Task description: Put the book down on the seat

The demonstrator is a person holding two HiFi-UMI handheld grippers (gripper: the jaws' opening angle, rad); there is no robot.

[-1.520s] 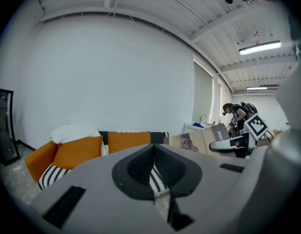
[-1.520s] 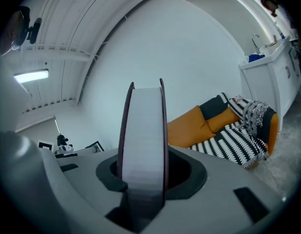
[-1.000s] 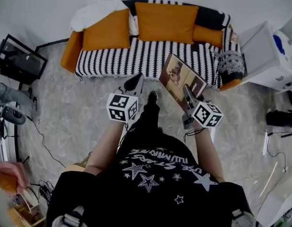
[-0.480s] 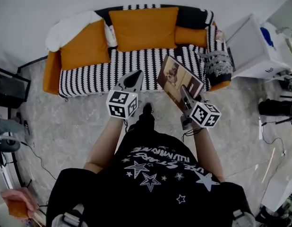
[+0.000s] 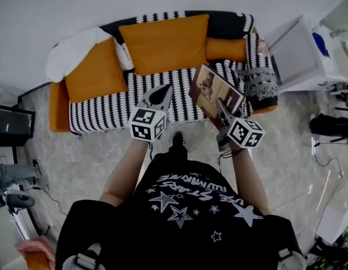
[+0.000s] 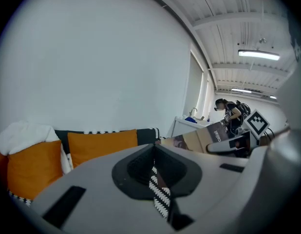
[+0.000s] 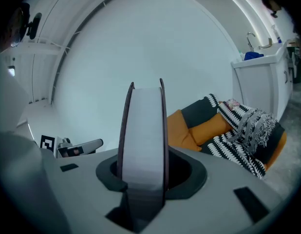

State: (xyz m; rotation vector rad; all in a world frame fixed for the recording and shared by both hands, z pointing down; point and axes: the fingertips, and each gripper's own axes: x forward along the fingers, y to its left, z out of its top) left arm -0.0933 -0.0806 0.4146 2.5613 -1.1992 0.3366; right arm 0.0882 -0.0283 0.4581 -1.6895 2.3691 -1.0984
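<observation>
The person stands facing a sofa [image 5: 106, 114] with a black-and-white striped cover, which fills the 12 o'clock side of the head view. The right gripper [image 5: 222, 110] reaches out at about 1 o'clock from the person's chest. Its fingers [image 7: 82, 189] are clenched on the lower edge of the book [image 5: 214, 89], whose pale page block stands upright between them in the right gripper view. The book is tilted, brown cover up (a picture on it, too small to read). It is held in the air over the front edge of the seat [image 5: 185, 97] towards the sofa's right end, not lying on it.

The left gripper [image 5: 160, 95] points at the seat from about 11 o'clock. Its fingers [image 6: 102, 179] are pressed together with nothing in them, only a thin slit showing the striped cover beyond. The book and the other gripper show at 3 o'clock in that view.

A large orange cushion [image 5: 163, 44] leans on the backrest. A second cushion [image 5: 95, 75] sits at its 8 o'clock beside a white blanket [image 5: 72, 52]. A white cabinet [image 5: 300, 61] stands at 2 o'clock from the book.
</observation>
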